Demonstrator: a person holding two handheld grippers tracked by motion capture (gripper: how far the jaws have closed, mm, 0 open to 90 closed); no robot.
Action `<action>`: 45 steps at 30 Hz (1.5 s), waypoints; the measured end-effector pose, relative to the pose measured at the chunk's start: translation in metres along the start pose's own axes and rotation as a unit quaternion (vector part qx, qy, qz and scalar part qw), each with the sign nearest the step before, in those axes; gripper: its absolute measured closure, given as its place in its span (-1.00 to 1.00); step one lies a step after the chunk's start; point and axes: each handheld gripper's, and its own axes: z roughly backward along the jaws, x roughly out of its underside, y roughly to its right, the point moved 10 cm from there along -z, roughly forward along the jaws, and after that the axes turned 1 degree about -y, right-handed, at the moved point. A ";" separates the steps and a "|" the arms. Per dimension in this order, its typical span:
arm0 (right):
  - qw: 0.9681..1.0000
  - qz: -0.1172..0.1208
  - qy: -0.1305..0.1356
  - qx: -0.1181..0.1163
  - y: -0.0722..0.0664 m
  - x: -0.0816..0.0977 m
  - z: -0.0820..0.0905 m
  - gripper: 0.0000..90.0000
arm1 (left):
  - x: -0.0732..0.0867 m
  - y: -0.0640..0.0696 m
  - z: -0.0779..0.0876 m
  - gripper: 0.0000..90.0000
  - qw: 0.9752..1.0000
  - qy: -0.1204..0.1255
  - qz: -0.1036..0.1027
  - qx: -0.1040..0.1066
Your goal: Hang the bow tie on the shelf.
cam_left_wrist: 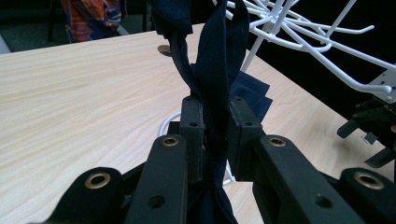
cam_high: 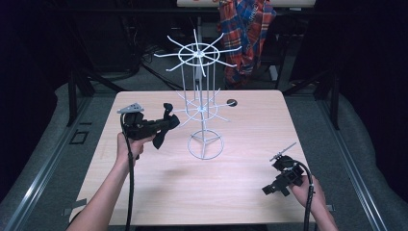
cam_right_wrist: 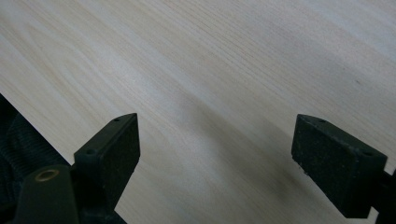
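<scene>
Just left of the white wire rack [cam_high: 201,103], we see the left tongs [cam_high: 166,126] pinching a dark blue cloth [cam_left_wrist: 215,60], its long way pointing up toward the rack's hooks. The right tongs [cam_high: 275,188] gape wide with nothing in them, low over the worktop [cam_high: 192,183] and much farther from the rack, so we think the left hand hangs the cloth.

Count on inspection. One surface [cam_high: 159,187], light wood. One white wire rack [cam_high: 204,103] standing on it, with two tiers of radiating arms, an upper and a lower, and one ring base. One dark blue cloth [cam_left_wrist: 217,60]. Two grippers: the left gripper [cam_high: 163,126] and the right gripper [cam_high: 278,185], each with two black jaws and one trailing cable. Two forearms entering from the near edge, one per gripper. One small round dark fitting [cam_high: 232,102] set in the surface behind the rack. One plaid garment [cam_high: 245,33] beyond the far edge.
</scene>
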 end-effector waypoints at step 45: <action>1.000 -0.006 -0.010 0.005 0.004 0.012 0.002 -0.66 | 0.011 0.019 -0.050 0.75 0.998 -0.045 -0.044 0.022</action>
